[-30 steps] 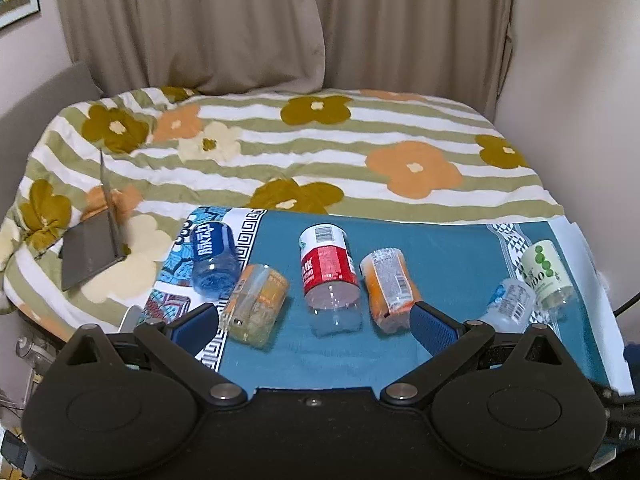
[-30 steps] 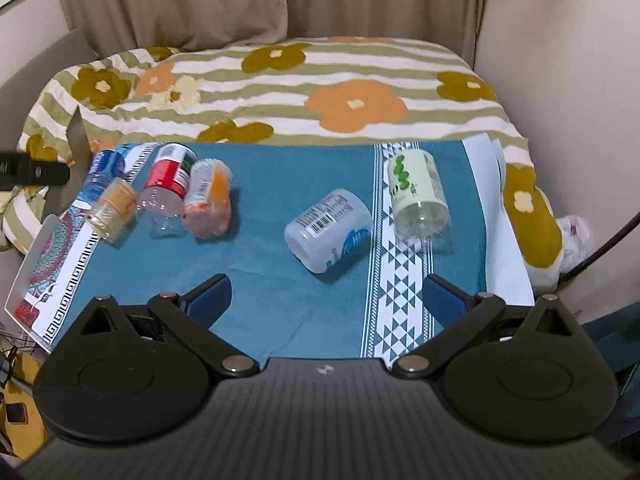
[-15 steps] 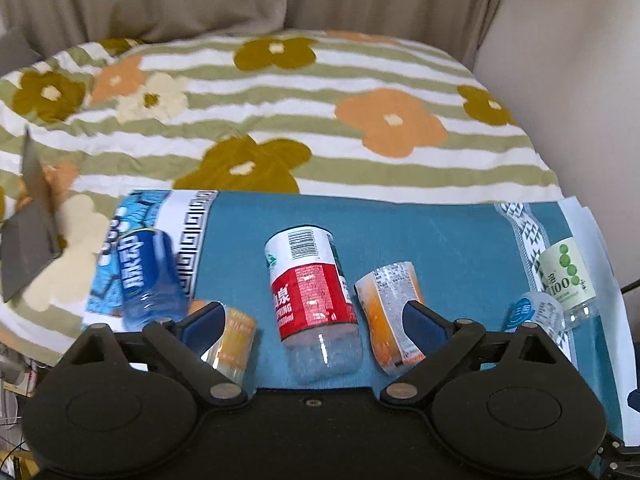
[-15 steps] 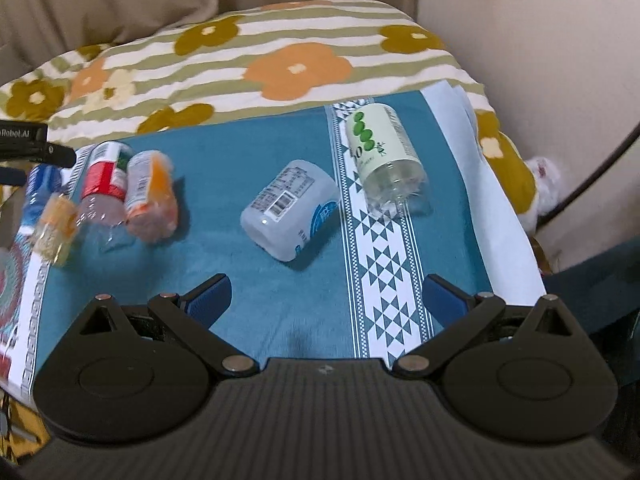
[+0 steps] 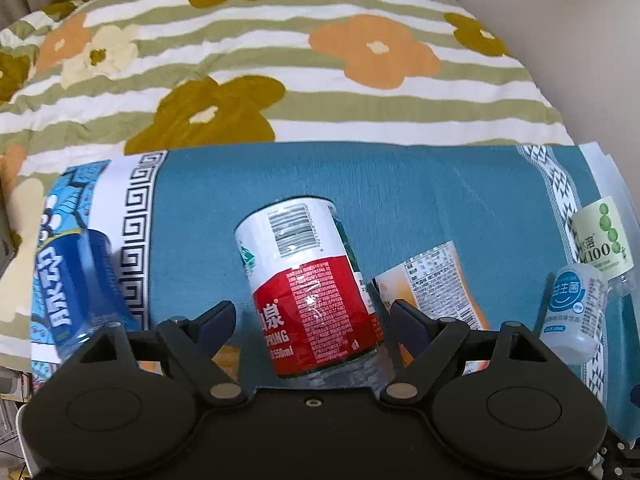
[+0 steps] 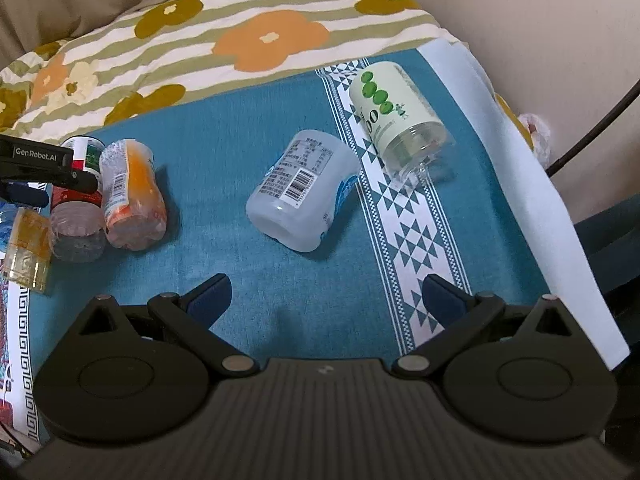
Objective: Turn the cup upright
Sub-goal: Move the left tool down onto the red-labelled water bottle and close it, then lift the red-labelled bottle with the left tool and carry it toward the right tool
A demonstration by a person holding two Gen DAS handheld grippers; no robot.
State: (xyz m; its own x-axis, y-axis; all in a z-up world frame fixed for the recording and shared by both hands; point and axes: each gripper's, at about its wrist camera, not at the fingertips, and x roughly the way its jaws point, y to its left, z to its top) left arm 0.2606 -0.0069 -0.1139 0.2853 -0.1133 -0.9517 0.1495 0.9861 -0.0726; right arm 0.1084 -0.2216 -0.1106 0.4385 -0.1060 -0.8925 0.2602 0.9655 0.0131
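Observation:
Several cut-bottle cups lie on their sides on a teal cloth (image 5: 420,200). My left gripper (image 5: 312,316) is open, its fingers on either side of the red-and-white labelled cup (image 5: 308,296), which also shows in the right wrist view (image 6: 76,204). Beside it lie an orange-labelled cup (image 5: 436,284), a blue cup (image 5: 76,292) and a partly hidden yellow one (image 6: 26,240). My right gripper (image 6: 326,296) is open and empty, short of a white-and-blue cup (image 6: 304,192) and a green-dotted cup (image 6: 396,116).
The cloth lies on a bed with a striped flowered blanket (image 5: 280,60). A wall (image 6: 540,20) runs close along the right side. A dark cable (image 6: 592,132) hangs by the bed's right edge. The left gripper's arm (image 6: 36,160) enters the right wrist view at left.
My left gripper has moved forward and down until its open fingers flank the red-and-white cup. My right gripper has moved closer to the white-and-blue cup. The cups have not moved.

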